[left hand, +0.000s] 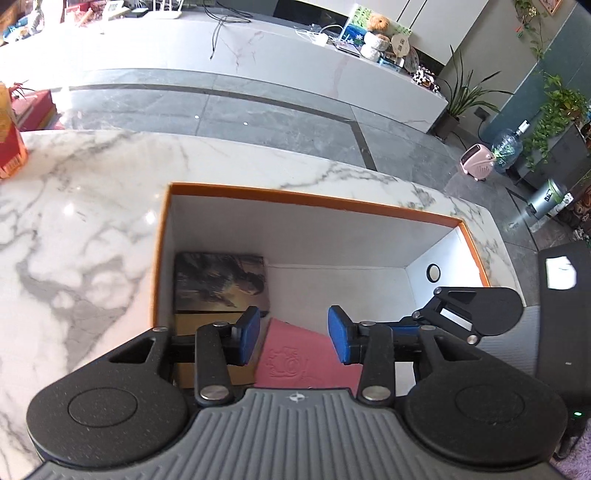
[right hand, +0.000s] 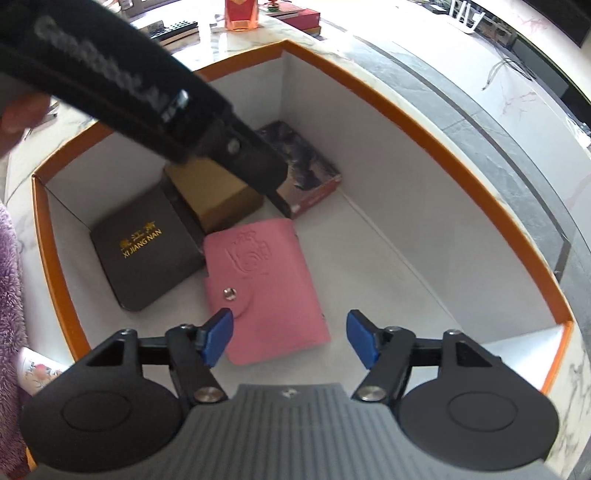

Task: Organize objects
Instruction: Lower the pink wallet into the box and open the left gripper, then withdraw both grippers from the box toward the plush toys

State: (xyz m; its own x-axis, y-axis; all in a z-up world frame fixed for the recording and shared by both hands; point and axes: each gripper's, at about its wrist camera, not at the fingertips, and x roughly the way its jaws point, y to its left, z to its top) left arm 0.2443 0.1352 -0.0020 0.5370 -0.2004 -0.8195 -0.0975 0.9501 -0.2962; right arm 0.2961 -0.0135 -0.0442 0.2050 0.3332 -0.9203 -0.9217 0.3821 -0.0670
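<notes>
1. The pink leather-look card wallet with a snap button (right hand: 264,291) is seen lying flat on the floor of the orange-rimmed white cardboard box (right hand: 436,155), near the middle, touched by no pad.
2. The right gripper (right hand: 290,341) is held above the wallet's near end, released; nothing is pressed between its blue pads (right hand: 218,338), and the wallet's corner is seen below the left pad.
3. The left gripper (left hand: 293,338) is likewise released over the wallet (left hand: 295,354), with its blue pads (left hand: 249,334) standing apart and the embossed cover seen in the gap beneath them.
4. In the right wrist view, the left gripper's black body is seen reaching in from the upper left, blurred, over the box's contents.
5. Just beside the wallet's far-left edge, a flat black box with gold "XI JIANG NAN" lettering (right hand: 146,251) is seen, touching or nearly touching it.
6. Behind the wallet a plain tan cardboard carton (right hand: 218,195) is set, and beside that a dark box printed with a painted picture (right hand: 310,173) (left hand: 221,282).
7. The big box rests on a white marble-patterned tabletop (left hand: 81,229).
8. A red and orange packet (right hand: 242,14) stands well apart on that tabletop.
</notes>
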